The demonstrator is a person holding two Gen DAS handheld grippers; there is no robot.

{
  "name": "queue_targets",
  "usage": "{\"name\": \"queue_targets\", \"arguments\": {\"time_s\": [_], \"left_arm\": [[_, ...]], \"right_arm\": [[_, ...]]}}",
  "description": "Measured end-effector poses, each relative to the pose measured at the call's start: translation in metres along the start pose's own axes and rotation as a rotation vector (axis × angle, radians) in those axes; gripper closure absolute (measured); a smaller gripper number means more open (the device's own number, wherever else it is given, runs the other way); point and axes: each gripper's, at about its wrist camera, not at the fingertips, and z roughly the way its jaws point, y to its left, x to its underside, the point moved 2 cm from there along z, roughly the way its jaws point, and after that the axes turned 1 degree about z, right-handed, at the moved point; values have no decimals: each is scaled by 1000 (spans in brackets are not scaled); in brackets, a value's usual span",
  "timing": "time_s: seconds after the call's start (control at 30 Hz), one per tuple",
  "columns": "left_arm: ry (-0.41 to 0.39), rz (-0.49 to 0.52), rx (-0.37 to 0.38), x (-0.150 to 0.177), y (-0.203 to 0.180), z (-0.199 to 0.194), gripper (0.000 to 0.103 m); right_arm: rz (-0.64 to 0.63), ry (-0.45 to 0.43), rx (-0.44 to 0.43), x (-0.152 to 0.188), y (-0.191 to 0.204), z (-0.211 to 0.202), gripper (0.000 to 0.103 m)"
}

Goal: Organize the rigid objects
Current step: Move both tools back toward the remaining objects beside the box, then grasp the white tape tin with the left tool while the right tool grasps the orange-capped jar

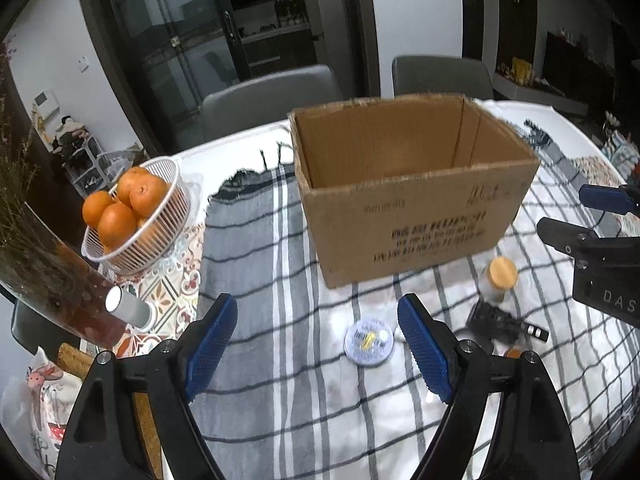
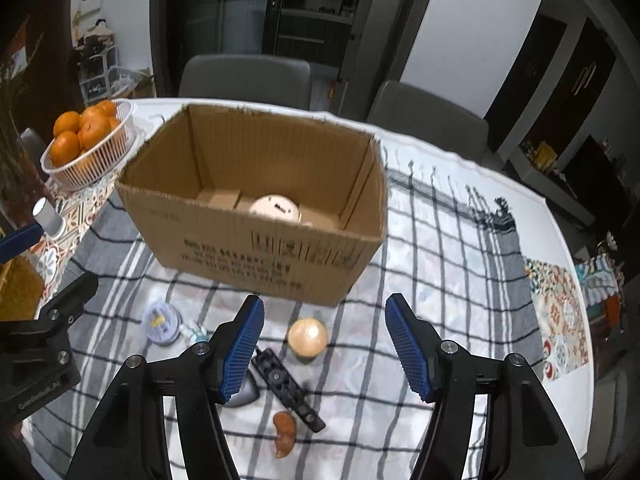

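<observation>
An open cardboard box point(image 1: 412, 184) point(image 2: 256, 216) stands on the checked cloth; a round cream object point(image 2: 276, 208) lies inside it. In front of it lie a round tin point(image 1: 369, 342) point(image 2: 160, 322), a jar with a wooden lid point(image 1: 500, 280) point(image 2: 308, 336), a black perforated bar point(image 1: 492, 320) point(image 2: 288, 388) and a brown bean-shaped piece point(image 2: 285, 432). My left gripper point(image 1: 316, 308) point(image 2: 52, 260) hovers open, left of the tin, with nothing between its pads. My right gripper point(image 2: 325, 304) point(image 1: 564, 208) is open above the jar and bar, apart from them.
A white basket of oranges point(image 1: 136, 216) point(image 2: 88, 148), a glass vase point(image 1: 48, 272) and a white cylinder point(image 1: 128, 306) point(image 2: 48, 216) stand at the table's left. Two grey chairs point(image 1: 272, 100) sit behind the table. A grey rounded object point(image 2: 244, 392) lies beside the bar.
</observation>
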Motion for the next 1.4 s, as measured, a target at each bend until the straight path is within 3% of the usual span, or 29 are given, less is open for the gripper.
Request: {"name": "queue_targets", "arguments": {"time_s": [0.27, 0.57, 1.4], "left_arm": [[129, 8, 65, 12, -5, 29, 20], [254, 54, 108, 21, -16, 60, 20], [388, 94, 146, 29, -33, 112, 26]], "right_arm": [[32, 107, -38, 15, 4, 30, 39], [49, 159, -21, 22, 3, 52, 39], [182, 224, -58, 44, -17, 102, 39]]}}
